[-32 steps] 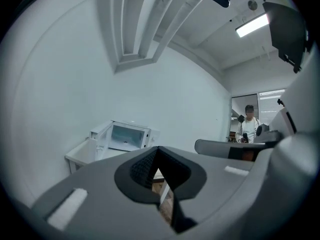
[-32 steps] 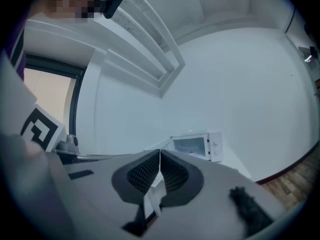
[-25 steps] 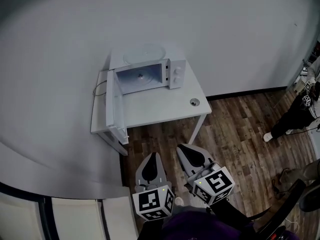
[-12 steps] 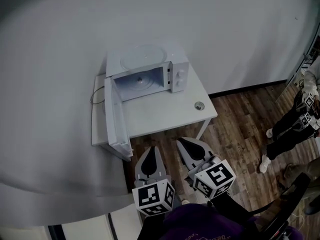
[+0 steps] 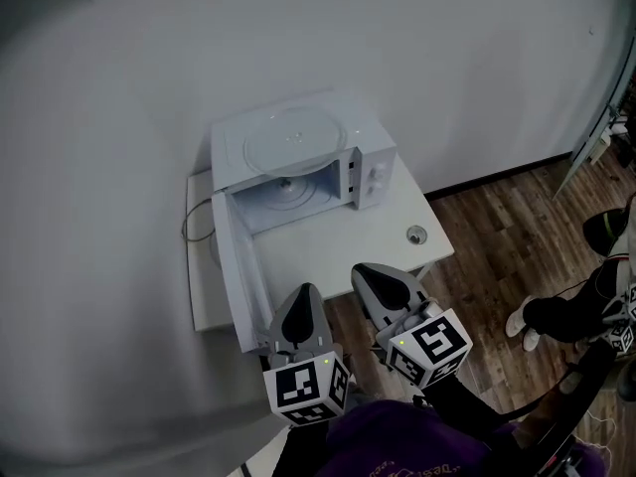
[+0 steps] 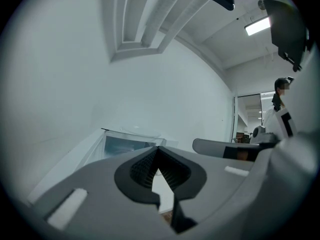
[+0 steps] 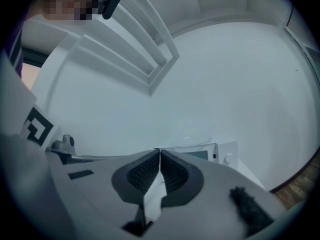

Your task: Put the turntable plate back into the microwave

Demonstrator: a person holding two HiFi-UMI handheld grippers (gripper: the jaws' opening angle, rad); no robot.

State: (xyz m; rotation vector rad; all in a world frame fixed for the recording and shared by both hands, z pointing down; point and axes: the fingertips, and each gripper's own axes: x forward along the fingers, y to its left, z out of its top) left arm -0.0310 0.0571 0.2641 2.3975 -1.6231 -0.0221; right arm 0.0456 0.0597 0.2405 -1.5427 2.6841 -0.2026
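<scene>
While both grippers hung low in the head view, just above a purple garment [image 5: 397,447], each was clenched on nothing. The left gripper [image 5: 304,294] showed its ribbed pads meeting at the tips with only air behind them. The right gripper [image 5: 364,270] had its jaws pressed together the same way. Their marker cubes [image 5: 303,391] sat nearest the camera.

The two tips pointed toward the near edge of a white table [image 5: 328,241]. The left one was near the lower end of the microwave door [image 5: 237,276], which stood swung wide open toward the viewer. Dark wood-plank floor [image 5: 497,237] ran beneath and to the right of the table. There a person [image 5: 561,316] in dark trousers and pale shoes stood well apart from it. A small round object [image 5: 416,234] lay near the table's right corner, and a thin cable [image 5: 195,229] looped off its left side.

Farther back sat the white microwave [image 5: 370,172], its open cavity showing a round fitting [image 5: 285,183] on the floor. The turntable plate [image 5: 293,142] rested flat on the microwave's roof, outside the cavity.

Behind everything rose a plain white wall [image 5: 397,38]. The left gripper view added a ceiling light [image 6: 257,26] and a bright doorway [image 6: 247,118] off to the right.
</scene>
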